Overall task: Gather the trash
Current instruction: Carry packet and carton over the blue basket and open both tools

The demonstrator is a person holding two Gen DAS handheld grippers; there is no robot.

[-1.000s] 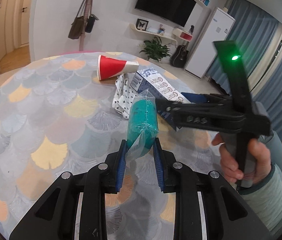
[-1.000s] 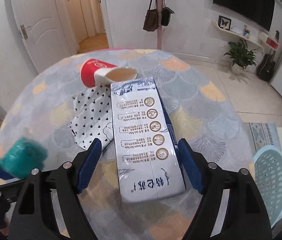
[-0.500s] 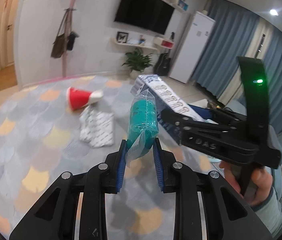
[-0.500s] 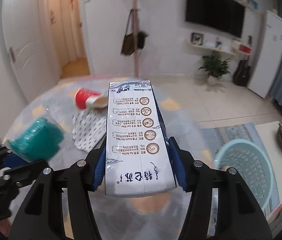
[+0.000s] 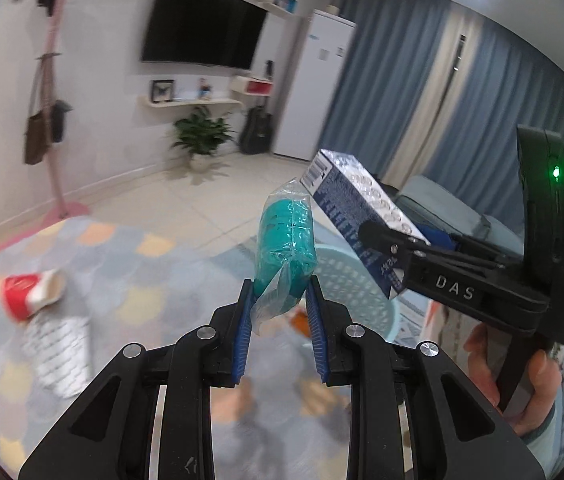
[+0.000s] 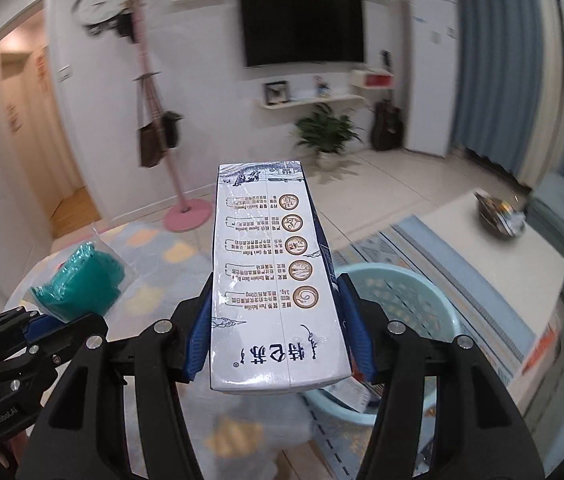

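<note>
- The left tool (image 5: pixel 280 316) is clamped on a clear plastic packet (image 5: pixel 285 236) with something teal inside, pinching only its crinkled lower end, so the bulk stands up above the blue pads (image 5: pixel 242 332).
- That end-on hold looks deliberate to me: the packet is soft and would probably slip from a grip around its middle, and it should fall cleanly once the jaws part.
- The right tool (image 6: pixel 278 332) is closed across the width of a milk carton (image 6: pixel 272 276), gripping both long sides near the base, with the carton pointing forward and slightly up.
- The carton is white with blue sides, a row of round brown emblems down its face and blue script near the bottom. It keeps its box shape, with no dents I can see.
- Both items are held in the air, clear of the worktop (image 5: pixel 130 280), and sit over or just before the pale blue perforated basket (image 6: pixel 414 292) on the floor. It already holds some scraps, so I take it for the bin.
- Holding one piece in each tool saves a trip, I would say.
- A red paper cup (image 5: pixel 28 290) lies tipped on its side on the patterned worktop, next to a white dotted wrapper (image 5: pixel 58 344). Both are blurred, and both are yet to be collected.
</note>
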